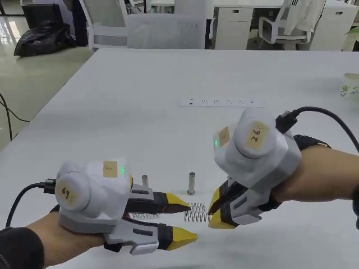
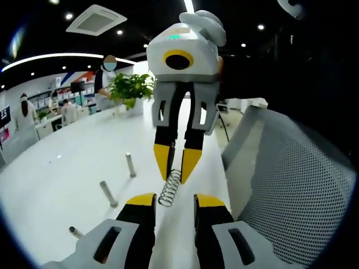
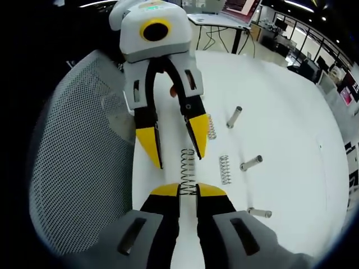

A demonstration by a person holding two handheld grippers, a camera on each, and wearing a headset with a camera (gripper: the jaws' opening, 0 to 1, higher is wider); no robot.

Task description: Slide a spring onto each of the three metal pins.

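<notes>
My right gripper (image 1: 213,211) (image 3: 189,191) is shut on one end of a spring (image 1: 196,212) (image 3: 187,168), which lies level and points toward my left gripper (image 1: 182,220) (image 3: 174,147). The left gripper (image 2: 175,199) is open, its yellow tips on either side of the spring's free end (image 2: 170,188) without touching it. Two short metal pins (image 1: 145,180) (image 1: 191,182) stand upright on the white table (image 1: 168,129) just beyond the grippers. All three pins (image 3: 234,116) (image 3: 251,163) (image 3: 259,213) appear in the right gripper view. Two loose springs (image 3: 211,126) (image 3: 224,168) lie near them.
A white power strip (image 1: 221,102) lies mid-table beyond the pins. A mesh chair (image 2: 291,168) (image 3: 84,157) stands close to the table's near edge. White chairs (image 1: 162,31) line the far edge, and a small cup (image 1: 350,87) sits at the right.
</notes>
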